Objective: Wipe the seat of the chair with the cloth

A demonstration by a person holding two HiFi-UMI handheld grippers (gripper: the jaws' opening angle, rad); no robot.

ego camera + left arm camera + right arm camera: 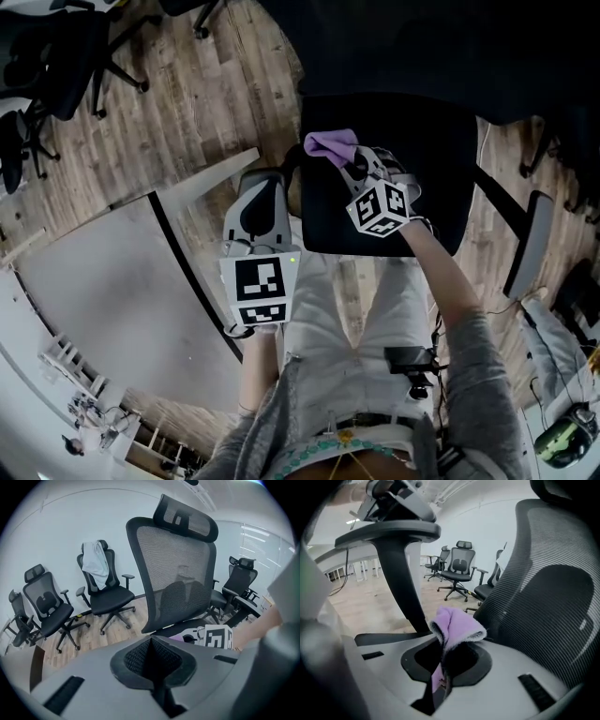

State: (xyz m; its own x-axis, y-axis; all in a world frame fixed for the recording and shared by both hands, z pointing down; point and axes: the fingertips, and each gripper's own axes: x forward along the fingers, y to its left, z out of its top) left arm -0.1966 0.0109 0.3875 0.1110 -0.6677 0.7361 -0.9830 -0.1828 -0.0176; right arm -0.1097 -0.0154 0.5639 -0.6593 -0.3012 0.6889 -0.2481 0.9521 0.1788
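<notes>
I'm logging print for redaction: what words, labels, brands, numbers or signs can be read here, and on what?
No readable text anywhere.
Left gripper's marker cube: black-and-white square patterns only, no letters or digits.
Right gripper's marker cube: the same.
Black box at the person's waist: too small to show any print.
Purple cloth in the right tongs: no tag visible.
</notes>
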